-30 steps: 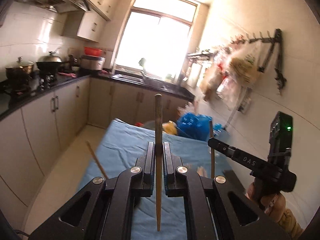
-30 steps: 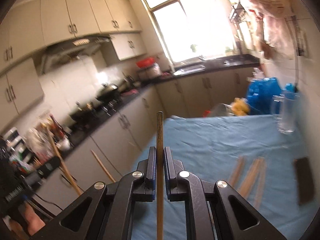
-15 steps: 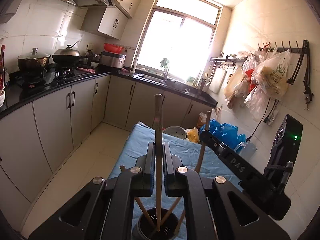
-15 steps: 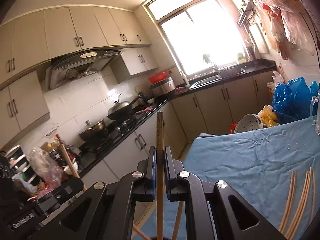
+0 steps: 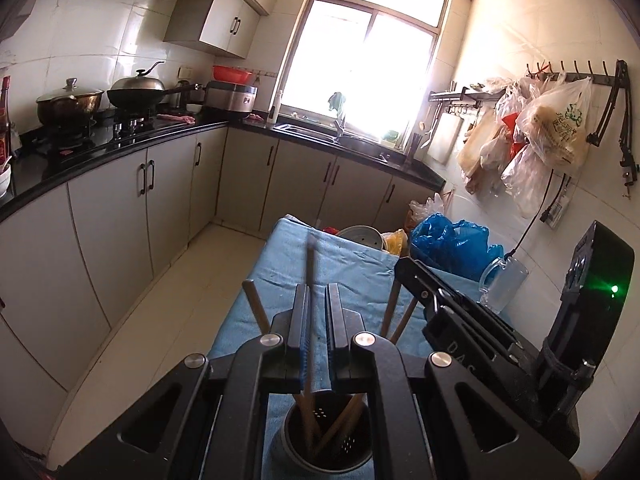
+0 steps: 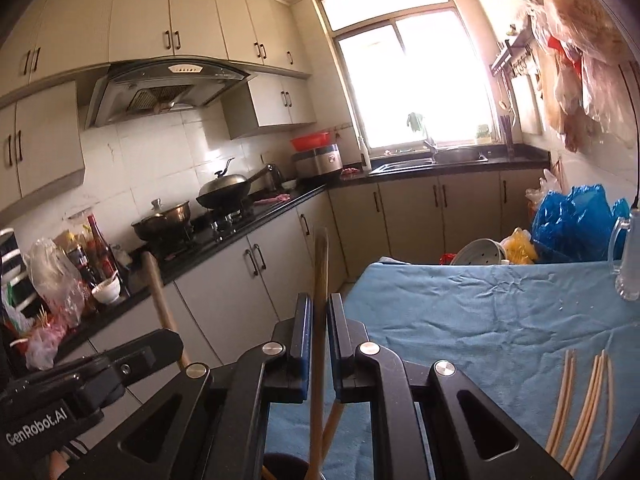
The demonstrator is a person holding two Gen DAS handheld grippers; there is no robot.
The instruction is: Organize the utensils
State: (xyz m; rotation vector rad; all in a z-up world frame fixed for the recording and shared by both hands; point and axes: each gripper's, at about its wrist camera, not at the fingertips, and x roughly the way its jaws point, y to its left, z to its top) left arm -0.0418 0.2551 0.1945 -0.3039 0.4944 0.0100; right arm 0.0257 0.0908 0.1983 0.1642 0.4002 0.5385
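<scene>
Both grippers are clamped on 1 upright chopstick each, left gripper [image 5: 316, 312] and right gripper [image 6: 319, 320], with the holder [image 5: 326, 446] straight below at the bench's near edge, sticks pointing tip-down into it, left looks nearer.

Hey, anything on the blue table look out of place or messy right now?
Yes, mildly: several loose chopsticks lie flat on the blue cloth at the right, outside the holder, where others already stand leaning. No spill or damage is visible.
</scene>
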